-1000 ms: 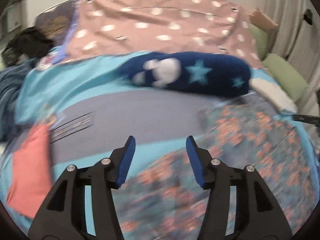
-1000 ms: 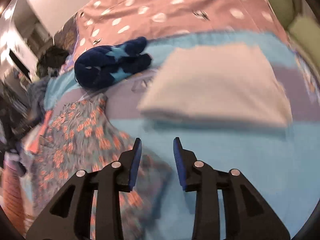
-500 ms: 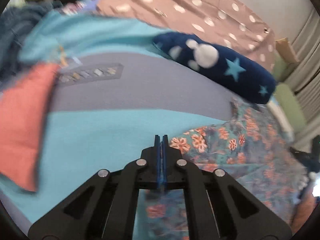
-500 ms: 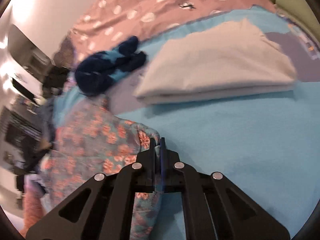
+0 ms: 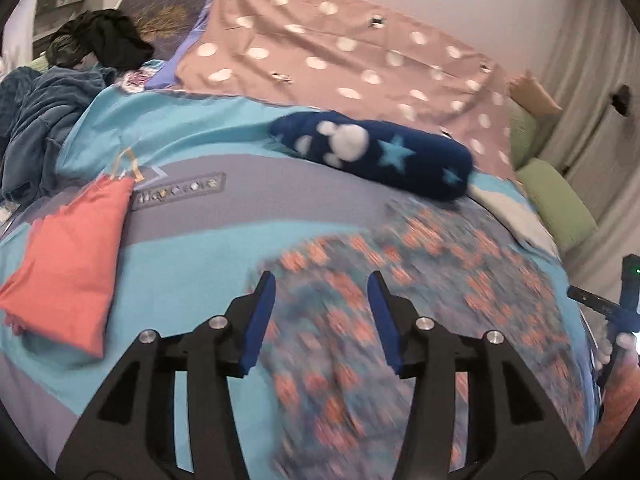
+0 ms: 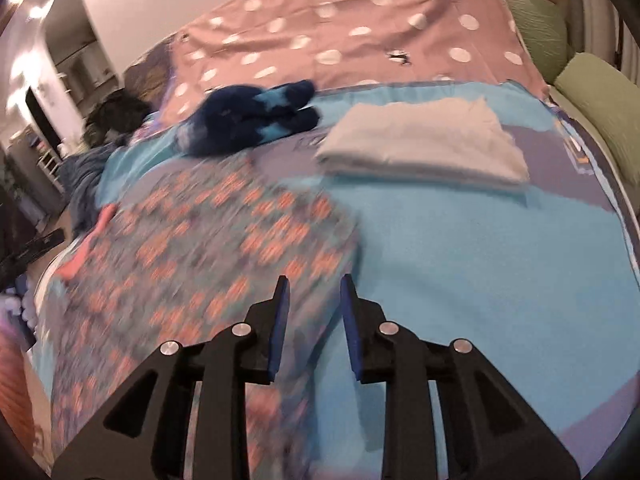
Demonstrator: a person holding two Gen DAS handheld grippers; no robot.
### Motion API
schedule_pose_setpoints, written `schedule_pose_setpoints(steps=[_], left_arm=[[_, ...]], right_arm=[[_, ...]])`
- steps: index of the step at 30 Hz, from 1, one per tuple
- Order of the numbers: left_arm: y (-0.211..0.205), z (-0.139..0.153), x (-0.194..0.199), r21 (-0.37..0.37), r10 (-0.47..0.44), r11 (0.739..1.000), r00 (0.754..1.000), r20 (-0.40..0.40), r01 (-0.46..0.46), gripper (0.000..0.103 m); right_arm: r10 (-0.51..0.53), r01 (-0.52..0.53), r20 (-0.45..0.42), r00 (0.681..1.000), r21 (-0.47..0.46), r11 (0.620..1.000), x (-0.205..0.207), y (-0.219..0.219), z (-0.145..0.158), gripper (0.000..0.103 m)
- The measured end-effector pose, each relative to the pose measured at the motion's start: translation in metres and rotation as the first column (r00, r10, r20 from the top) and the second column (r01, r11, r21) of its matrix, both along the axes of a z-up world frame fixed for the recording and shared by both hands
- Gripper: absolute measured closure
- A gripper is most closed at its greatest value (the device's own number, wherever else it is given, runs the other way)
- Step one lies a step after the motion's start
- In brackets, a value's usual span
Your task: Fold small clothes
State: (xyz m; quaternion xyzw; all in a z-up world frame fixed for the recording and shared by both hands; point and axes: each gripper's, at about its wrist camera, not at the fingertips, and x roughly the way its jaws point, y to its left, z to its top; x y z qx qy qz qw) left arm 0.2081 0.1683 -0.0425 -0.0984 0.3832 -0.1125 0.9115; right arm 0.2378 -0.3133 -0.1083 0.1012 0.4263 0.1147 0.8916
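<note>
Both grippers, left [image 5: 321,316] and right [image 6: 313,320], pinched shut half a second ago, are opening with nothing between the jaws: floral garment [image 5: 420,280] released, this fold likely laid.

We see the right gripper [image 6: 311,312] above the blue bedcover [image 6: 480,280], its jaws opening with nothing between them. The floral garment [image 6: 208,240] lies spread and blurred on the bedcover, its right edge just under the gripper's left finger. Beyond the floral garment, the dark blue plush cloth with stars [image 6: 248,118] lies near its far edge. To the right of the plush cloth is a folded white cloth [image 6: 424,140], apart from the floral garment. Behind both stretches a pink dotted sheet [image 6: 340,32].
</note>
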Motion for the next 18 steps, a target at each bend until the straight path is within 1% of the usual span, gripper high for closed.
schedule_pose_setpoints(steps=[1,2,3,4,5,6,7,8,9,10,11,12,14,15,17,18], left_arm=[[-0.005,-0.004,-0.013,-0.008,-0.024,1.000,1.000,-0.003,0.024,0.049],[-0.010,-0.008,-0.021,-0.012,-0.043,0.999,0.999,-0.011,0.043,0.048],[-0.019,-0.020,-0.032,0.004,-0.068,0.998,0.997,-0.037,0.068,0.045],[-0.027,-0.034,-0.037,0.044,-0.078,0.996,0.994,-0.076,0.082,0.044],[-0.033,-0.047,-0.041,0.088,-0.073,0.993,0.991,-0.112,0.083,0.044],[-0.039,-0.063,-0.043,0.153,-0.055,0.985,0.988,-0.146,0.078,0.044],[-0.043,-0.066,-0.050,0.177,-0.048,0.982,0.993,-0.105,0.066,0.044],[-0.046,-0.063,-0.057,0.194,-0.038,0.980,0.996,-0.085,0.053,0.045],[-0.045,-0.059,-0.061,0.180,-0.028,0.983,0.995,-0.091,0.044,0.046],[-0.043,-0.053,-0.068,0.145,-0.020,0.989,0.997,-0.078,0.032,0.046],[-0.038,-0.043,-0.081,0.084,-0.020,0.996,0.999,-0.037,0.023,0.045],[-0.035,-0.037,-0.092,0.054,-0.020,0.998,1.000,-0.012,0.021,0.044],[-0.026,-0.028,-0.115,0.008,-0.009,1.000,0.999,0.032,0.009,0.036],[-0.019,-0.025,-0.131,-0.021,0.001,1.000,0.999,0.053,0.000,0.030],[-0.011,-0.024,-0.151,-0.064,0.017,0.998,0.998,0.056,-0.013,0.027],[-0.006,-0.027,-0.162,-0.083,0.029,0.996,0.999,0.042,-0.025,0.025]], right_arm=[[0.025,-0.025,-0.003,1.000,0.021,0.999,-0.011,0.004,-0.003,0.076],[0.067,-0.067,-0.023,0.997,0.028,0.997,-0.025,0.013,-0.011,0.072],[0.082,-0.083,-0.059,0.995,-0.013,0.996,-0.034,0.021,-0.022,0.071],[0.073,-0.080,-0.090,0.993,-0.073,0.994,-0.040,0.027,-0.031,0.071],[0.049,-0.064,-0.100,0.994,-0.151,0.987,-0.046,0.032,-0.043,0.071],[0.036,-0.046,-0.062,0.997,-0.167,0.985,-0.054,0.031,-0.046,0.070],[0.018,-0.027,-0.056,0.998,-0.163,0.986,-0.057,0.029,-0.045,0.070],[-0.019,0.010,-0.069,0.997,-0.126,0.992,-0.063,0.023,-0.039,0.071],[-0.035,0.029,-0.063,0.997,-0.093,0.995,-0.069,0.019,-0.035,0.071],[-0.043,0.041,-0.036,0.998,-0.056,0.998,-0.077,0.014,-0.028,0.071],[-0.050,0.050,0.011,0.999,-0.040,0.998,-0.089,0.010,-0.019,0.070],[-0.058,0.061,0.065,0.996,-0.042,0.997,-0.104,0.008,-0.011,0.069],[-0.067,0.074,0.153,0.986,-0.042,0.996,-0.130,0.004,-0.001,0.068],[-0.081,0.090,0.188,0.979,-0.040,0.995,-0.144,0.001,0.001,0.065],[-0.122,0.130,0.210,0.970,-0.023,0.991,-0.164,-0.005,0.001,0.061],[-0.136,0.139,0.200,0.970,0.003,0.990,-0.171,-0.009,-0.001,0.061]])
